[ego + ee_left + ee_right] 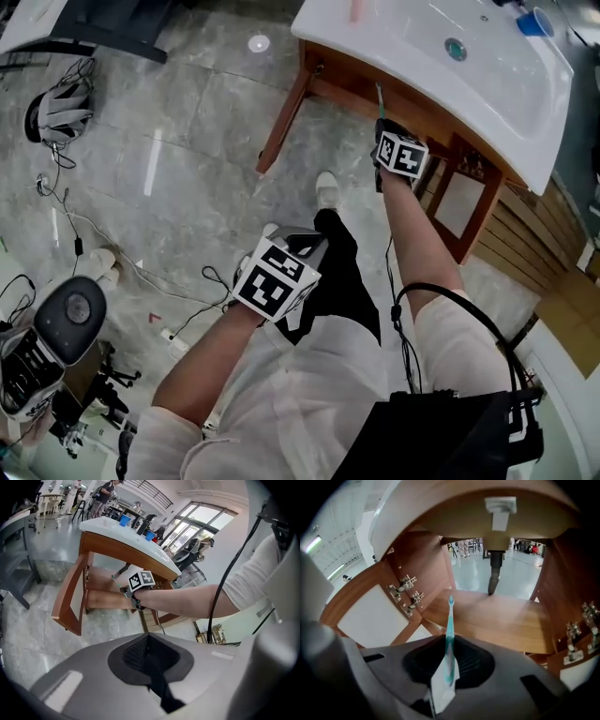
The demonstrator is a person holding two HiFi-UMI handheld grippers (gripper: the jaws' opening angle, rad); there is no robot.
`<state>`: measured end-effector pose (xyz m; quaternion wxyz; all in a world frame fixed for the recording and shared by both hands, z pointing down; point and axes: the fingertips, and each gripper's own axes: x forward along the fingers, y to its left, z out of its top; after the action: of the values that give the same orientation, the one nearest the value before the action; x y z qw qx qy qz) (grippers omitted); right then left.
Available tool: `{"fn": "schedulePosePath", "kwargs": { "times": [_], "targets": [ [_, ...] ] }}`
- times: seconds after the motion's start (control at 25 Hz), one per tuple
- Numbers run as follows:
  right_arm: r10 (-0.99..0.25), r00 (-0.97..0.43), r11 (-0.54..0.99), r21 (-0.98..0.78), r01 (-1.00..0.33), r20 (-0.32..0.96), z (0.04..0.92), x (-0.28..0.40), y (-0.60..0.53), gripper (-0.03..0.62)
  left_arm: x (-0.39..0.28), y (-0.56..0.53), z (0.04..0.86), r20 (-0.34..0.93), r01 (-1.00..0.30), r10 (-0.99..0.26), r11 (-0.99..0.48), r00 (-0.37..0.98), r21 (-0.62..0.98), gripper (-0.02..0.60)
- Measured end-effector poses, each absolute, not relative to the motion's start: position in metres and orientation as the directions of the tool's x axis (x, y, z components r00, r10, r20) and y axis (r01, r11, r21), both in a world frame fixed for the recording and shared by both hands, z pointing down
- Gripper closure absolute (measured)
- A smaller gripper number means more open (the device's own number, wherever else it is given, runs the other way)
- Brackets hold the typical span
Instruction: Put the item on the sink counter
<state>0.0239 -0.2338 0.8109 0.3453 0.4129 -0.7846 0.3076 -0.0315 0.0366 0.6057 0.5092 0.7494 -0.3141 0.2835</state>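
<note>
A: Where is the toothbrush (449, 634)?

B: Pinched in the right gripper (447, 670). The white end of the handle sits between the jaws, and the teal neck and head point up and away.

A: On the sink counter (375, 37)?

B: No, beneath it. It is inside the wooden frame (281, 122), with the wooden shelf (497, 616) behind the brush.

A: Anything close by?

B: The drain pipe (494, 573) hangs down beyond the brush head, apart from it.

A: And the left gripper (149, 665)?

B: Its jaws are pressed together with nothing between them. It sits low by the person's lap, pointed toward the right forearm and well away from the counter.
</note>
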Motion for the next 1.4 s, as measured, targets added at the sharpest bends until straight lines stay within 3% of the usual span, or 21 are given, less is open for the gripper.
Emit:
{"fn": "schedulePosePath", "kwargs": {
  "times": [0.68,1.04,1.2,1.4],
  "targets": [
    [-0.520,-0.377,0.446,-0.132,-0.885,0.767,0.907,-0.017,-0.324,0.539,-0.040,-0.003,0.670,0.703,-0.740,-0.243,-0.309,0.668,0.597,0.575],
    [-0.549,-0.374,0.472,-0.092,-0.877,0.747,0.905,-0.023,-0.332,0.537,-0.040,0.009,0.671,0.691,-0.728,-0.242,-0.322,0.681,0.605,0.575],
    [-0.549,-0.380,0.481,-0.090,-0.872,0.745,0.902,-0.024,-0.332,0.494,-0.040,0.012,0.670,0.687,-0.723,-0.241,-0.327,0.686,0.608,0.575],
    [-0.553,-0.367,0.484,-0.070,-0.872,0.749,0.884,-0.018,-0.320,0.487,-0.045,0.015,0.658,0.686,-0.725,-0.246,-0.325,0.684,0.607,0.575]
  ]
}}
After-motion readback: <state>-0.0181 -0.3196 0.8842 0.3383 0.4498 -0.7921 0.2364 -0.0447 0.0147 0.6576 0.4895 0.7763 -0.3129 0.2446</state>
